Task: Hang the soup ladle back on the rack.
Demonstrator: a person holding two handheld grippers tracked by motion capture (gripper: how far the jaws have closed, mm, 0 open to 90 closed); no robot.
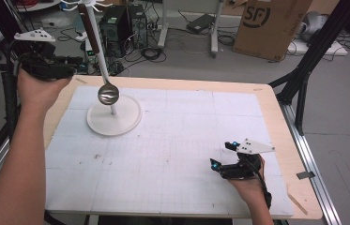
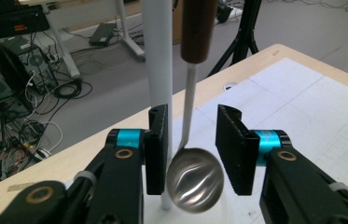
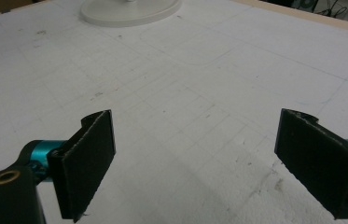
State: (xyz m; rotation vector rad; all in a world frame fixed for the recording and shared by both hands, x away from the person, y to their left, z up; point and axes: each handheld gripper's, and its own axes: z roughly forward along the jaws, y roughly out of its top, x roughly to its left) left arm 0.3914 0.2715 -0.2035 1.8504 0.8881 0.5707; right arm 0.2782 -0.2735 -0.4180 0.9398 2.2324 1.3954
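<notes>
Ladle (image 1: 108,94) hangs from the white stand (image 1: 114,115) at 10 o'clock on the mat (image 1: 172,154), bowl down beside the pole, just above the round base. Left gripper (image 2: 191,147) sits with jaws parted either side of the ladle's thin neck, pads not touching it (handle (image 2: 198,29) brown, up top). Right gripper (image 3: 195,163) rests at 4 o'clock, jaws spread wide, nothing between them. Risks, as I judge: left pad clips the neck on pull-back, ladle swings, slips its hook, clatters on the base; left jaw sits close by the pole, a nudge could rock the stand.
</notes>
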